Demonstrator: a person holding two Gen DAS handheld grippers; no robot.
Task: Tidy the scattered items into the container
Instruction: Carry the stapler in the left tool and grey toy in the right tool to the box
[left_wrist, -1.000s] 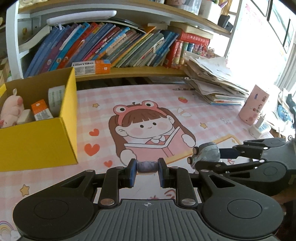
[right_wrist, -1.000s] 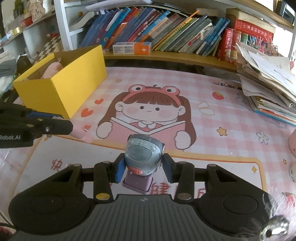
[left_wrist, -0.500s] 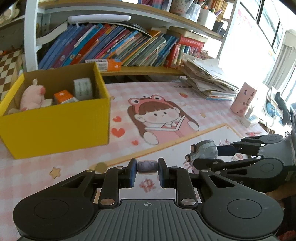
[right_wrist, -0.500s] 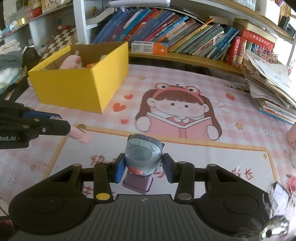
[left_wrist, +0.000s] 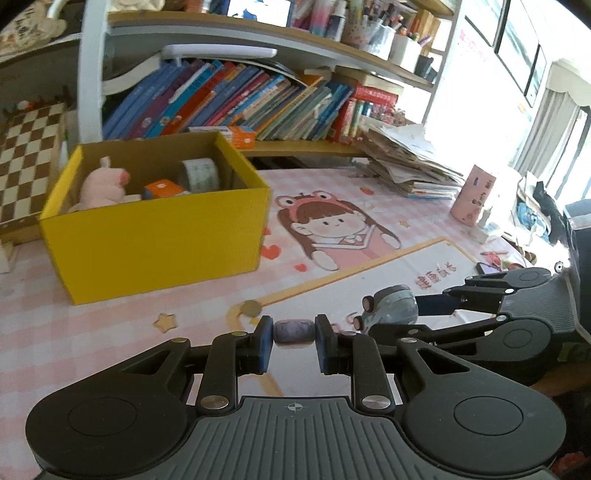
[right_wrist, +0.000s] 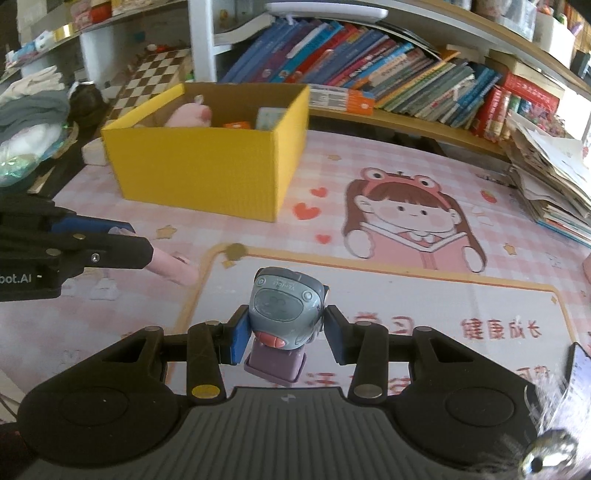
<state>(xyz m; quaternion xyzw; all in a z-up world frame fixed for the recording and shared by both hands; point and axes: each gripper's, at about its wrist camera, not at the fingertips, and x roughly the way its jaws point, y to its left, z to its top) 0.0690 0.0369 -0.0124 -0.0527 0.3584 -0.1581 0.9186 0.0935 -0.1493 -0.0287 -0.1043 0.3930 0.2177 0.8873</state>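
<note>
Here, a small grey plastic digital watch on a purple block stand (right_wrist: 283, 319) sits clamped between the blue pads of the right gripper (right_wrist: 283, 332), jaws closed in on its sides, held above the pink cartoon-printed desk mat (right_wrist: 424, 295). The same watch shows in the left wrist view (left_wrist: 397, 304) at the tip of that gripper (left_wrist: 436, 314). The left gripper (left_wrist: 294, 332) has its jaws drawn in on a slim pink cylindrical object (left_wrist: 293, 331), which juts forward beyond the fingers in the right wrist view (right_wrist: 171, 267); what it is exactly I cannot tell.

Ahead and to the left stands the open yellow cardboard box (left_wrist: 159, 236), resting on the mat. Inside it lie a pink plush toy (left_wrist: 101, 184), a small orange carton (left_wrist: 162, 189) and a roll of patterned tape (left_wrist: 199, 174). A gold coin-like disc (left_wrist: 250, 307) lies on the mat between the box and the grippers. Behind, a wooden shelf of leaning books (left_wrist: 240, 107) runs along the back, a stack of loose papers (left_wrist: 410, 162) sits to the right, and a pink cup (left_wrist: 474, 199) stands near it.
</note>
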